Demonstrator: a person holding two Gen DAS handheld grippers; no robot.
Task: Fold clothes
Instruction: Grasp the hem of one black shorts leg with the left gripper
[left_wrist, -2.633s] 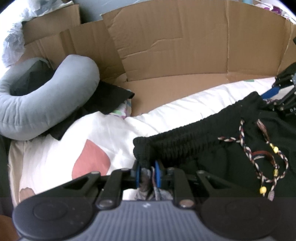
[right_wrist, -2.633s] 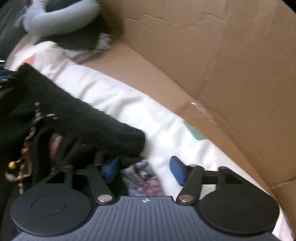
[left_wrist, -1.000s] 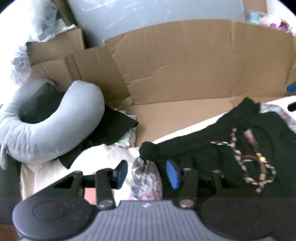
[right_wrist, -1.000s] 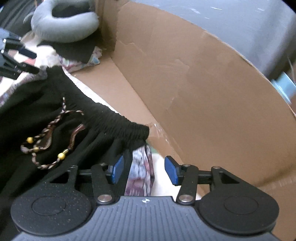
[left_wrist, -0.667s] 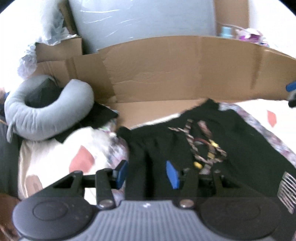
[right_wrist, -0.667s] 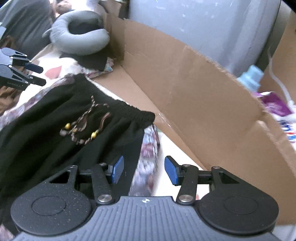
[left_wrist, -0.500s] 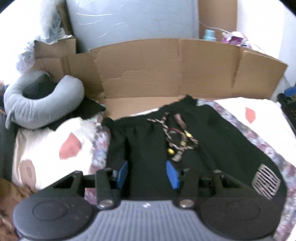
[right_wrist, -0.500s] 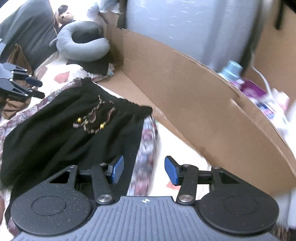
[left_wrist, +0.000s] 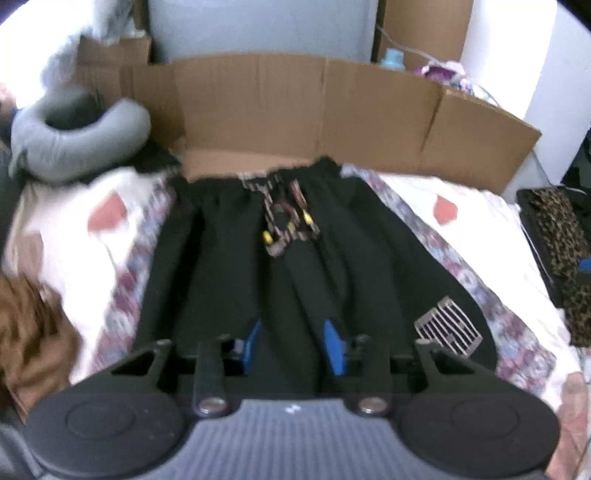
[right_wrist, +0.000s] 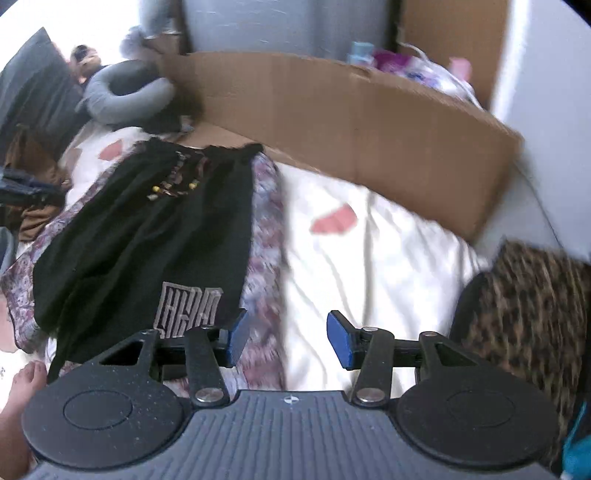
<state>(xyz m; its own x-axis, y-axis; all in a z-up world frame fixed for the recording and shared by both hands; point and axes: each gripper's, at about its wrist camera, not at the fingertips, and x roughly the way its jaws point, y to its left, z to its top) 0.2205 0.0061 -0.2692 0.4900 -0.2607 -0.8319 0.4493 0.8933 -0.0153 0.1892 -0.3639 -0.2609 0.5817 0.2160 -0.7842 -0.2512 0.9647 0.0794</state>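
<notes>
Black shorts (left_wrist: 236, 266) with a braided beaded drawstring (left_wrist: 284, 221) and a grey printed logo (left_wrist: 448, 325) lie spread flat on a floral cloth (left_wrist: 461, 273) on the white bed; the waistband is at the far end. They also show in the right wrist view (right_wrist: 147, 236), to the left. My left gripper (left_wrist: 291, 345) is open and empty above the near hem. My right gripper (right_wrist: 283, 341) is open and empty over the floral cloth's (right_wrist: 266, 229) edge and the white sheet.
A cardboard sheet (left_wrist: 295, 107) stands behind the shorts. A grey neck pillow (left_wrist: 77, 136) lies far left. A leopard-print item (right_wrist: 528, 314) sits at the right. A brown garment (left_wrist: 29, 332) lies at the left. A bare foot (right_wrist: 18, 406) shows at lower left.
Both grippers let go of the waistband corners and pulled back and up from the shorts. The shorts now lie spread flat and the whole garment is in view.
</notes>
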